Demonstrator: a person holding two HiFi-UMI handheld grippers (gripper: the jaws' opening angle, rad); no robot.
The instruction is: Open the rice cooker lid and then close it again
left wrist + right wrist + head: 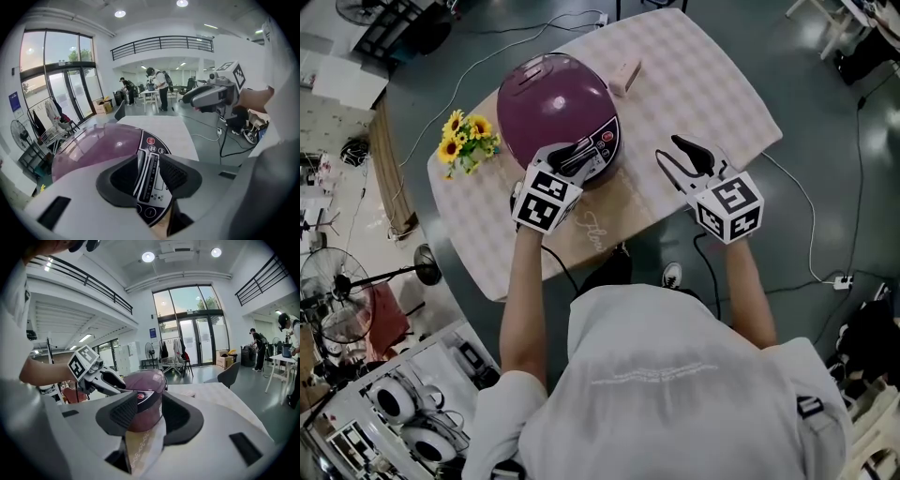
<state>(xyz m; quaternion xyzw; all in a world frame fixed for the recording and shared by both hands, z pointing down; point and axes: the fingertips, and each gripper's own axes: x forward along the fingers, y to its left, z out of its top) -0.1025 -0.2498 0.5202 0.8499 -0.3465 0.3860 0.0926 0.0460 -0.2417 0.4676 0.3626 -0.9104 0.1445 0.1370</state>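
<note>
A purple rice cooker (553, 103) stands on the table with its lid down. In the left gripper view its dome (93, 145) and black control panel (152, 140) fill the near ground. My left gripper (581, 155) hangs over the cooker's front panel, and its jaws (150, 164) stand open with only the panel showing between them. My right gripper (672, 155) is open over the tablecloth to the right of the cooker, apart from it. In the right gripper view (147, 411) the cooker (147, 380) shows through the jaw gap, with the left gripper (110, 378) on its left side.
A bunch of sunflowers (464, 141) lies left of the cooker. A small pink box (625, 77) sits behind it. The checked table (703, 84) ends close in front of me. Cables run across the floor. People stand far off (159, 86).
</note>
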